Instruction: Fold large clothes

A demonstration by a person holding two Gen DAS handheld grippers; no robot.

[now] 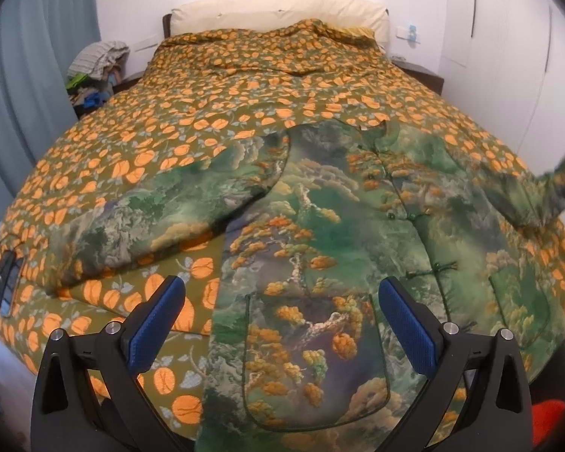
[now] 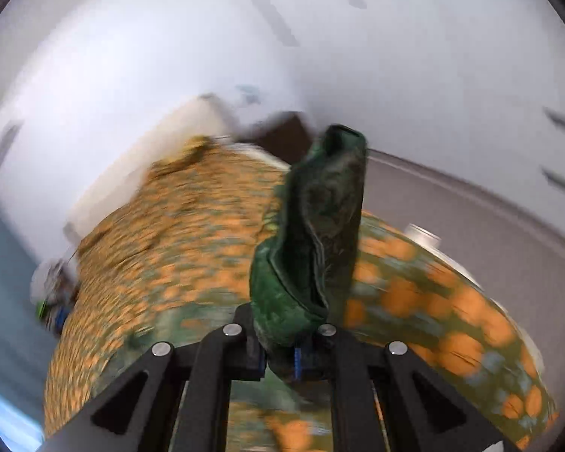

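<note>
A large green jacket (image 1: 339,233) with a printed tree and cloud pattern lies face up on the bed, front closed with knot buttons. Its left sleeve (image 1: 162,211) lies spread out to the left. Its right sleeve (image 1: 546,188) is lifted off the bed at the right edge. My left gripper (image 1: 282,301) is open and empty, hovering above the jacket's lower left pocket. My right gripper (image 2: 282,361) is shut on the cuff end of the right sleeve (image 2: 316,233), which stands up between the jaws; this view is motion-blurred.
The bed has a green quilt (image 1: 214,86) with orange fruit print and a cream pillow (image 1: 278,11) at the head. A pile of clothes (image 1: 94,67) sits at the far left by a grey curtain (image 1: 26,75). A dark phone-like object (image 1: 5,282) lies at the quilt's left edge. White wardrobe doors (image 1: 508,19) stand at the right.
</note>
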